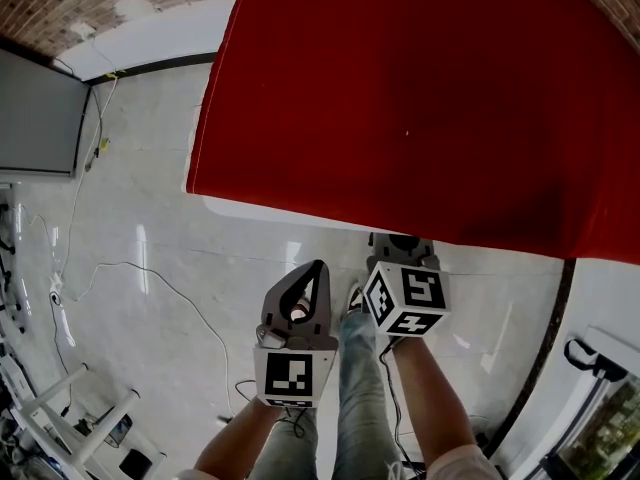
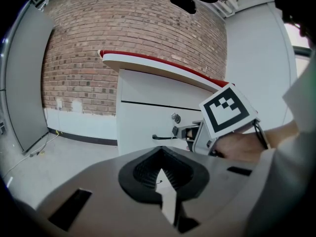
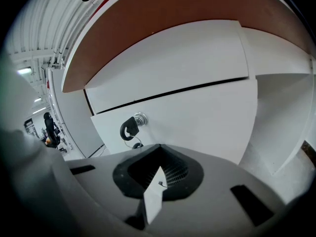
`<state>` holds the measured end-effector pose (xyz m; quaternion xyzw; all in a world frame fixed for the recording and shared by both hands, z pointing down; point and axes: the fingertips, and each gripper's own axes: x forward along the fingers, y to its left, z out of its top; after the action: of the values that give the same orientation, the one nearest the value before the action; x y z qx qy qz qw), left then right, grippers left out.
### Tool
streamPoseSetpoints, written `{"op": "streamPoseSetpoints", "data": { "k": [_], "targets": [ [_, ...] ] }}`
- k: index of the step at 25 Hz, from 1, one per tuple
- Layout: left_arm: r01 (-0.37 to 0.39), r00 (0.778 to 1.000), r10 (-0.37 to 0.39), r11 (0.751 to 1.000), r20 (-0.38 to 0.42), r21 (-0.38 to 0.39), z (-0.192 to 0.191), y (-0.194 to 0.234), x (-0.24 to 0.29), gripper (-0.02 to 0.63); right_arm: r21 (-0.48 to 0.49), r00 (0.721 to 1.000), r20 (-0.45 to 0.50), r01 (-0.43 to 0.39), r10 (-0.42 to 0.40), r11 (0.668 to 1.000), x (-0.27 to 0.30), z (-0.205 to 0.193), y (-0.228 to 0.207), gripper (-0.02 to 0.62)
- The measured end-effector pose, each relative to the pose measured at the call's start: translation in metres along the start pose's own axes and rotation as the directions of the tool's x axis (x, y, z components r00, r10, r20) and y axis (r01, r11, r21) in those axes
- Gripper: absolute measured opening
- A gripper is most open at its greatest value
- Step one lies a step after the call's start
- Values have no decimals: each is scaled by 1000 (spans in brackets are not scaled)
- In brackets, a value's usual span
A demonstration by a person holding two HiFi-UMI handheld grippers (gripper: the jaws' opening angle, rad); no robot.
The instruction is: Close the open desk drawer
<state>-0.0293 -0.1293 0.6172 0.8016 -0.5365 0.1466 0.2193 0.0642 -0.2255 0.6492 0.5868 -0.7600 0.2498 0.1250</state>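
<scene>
Two grippers are down at the front of the desk, below the lip of the red surface (image 1: 420, 98), and the step in hand is the push. The right gripper (image 1: 400, 246) is the one placed to do it: its jaws are pressed together with nothing between them, nosed in at the white drawer (image 3: 197, 117), which fills its own view. The lock (image 3: 140, 118) and a black-headed key (image 3: 129, 127) sit just to the left of the jaws. Seen from the left gripper view, that right gripper is close in at the drawer front, just beside the lock. The left gripper (image 1: 312, 276) hangs lower and back from the desk over the pale floor (image 1: 150, 268), its jaws likewise together on nothing. A dark seam parts the drawer front from the panel above, and the front looks to stand a little proud of it, though the wide lens makes it hard to say by how much. To do this well, I'd set the closed jaw tips flat on bare panel, clear of the key so it isn't knocked or bent. Then drive straight in along the drawer's run, not at an angle, so it doesn't rack on its slides. Ease off near the end so it doesn't slam, and call it done when the front sits flush with the panel above.
</scene>
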Motion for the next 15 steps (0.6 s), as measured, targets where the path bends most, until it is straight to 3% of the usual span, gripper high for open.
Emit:
{"op": "streamPoseSetpoints", "data": {
  "k": [15],
  "targets": [
    [1, 1000, -1, 1000, 1, -3, -3, 5, 7, -2, -17, 1000, 13, 7, -7, 1000, 7, 3, -2, -2]
  ]
}}
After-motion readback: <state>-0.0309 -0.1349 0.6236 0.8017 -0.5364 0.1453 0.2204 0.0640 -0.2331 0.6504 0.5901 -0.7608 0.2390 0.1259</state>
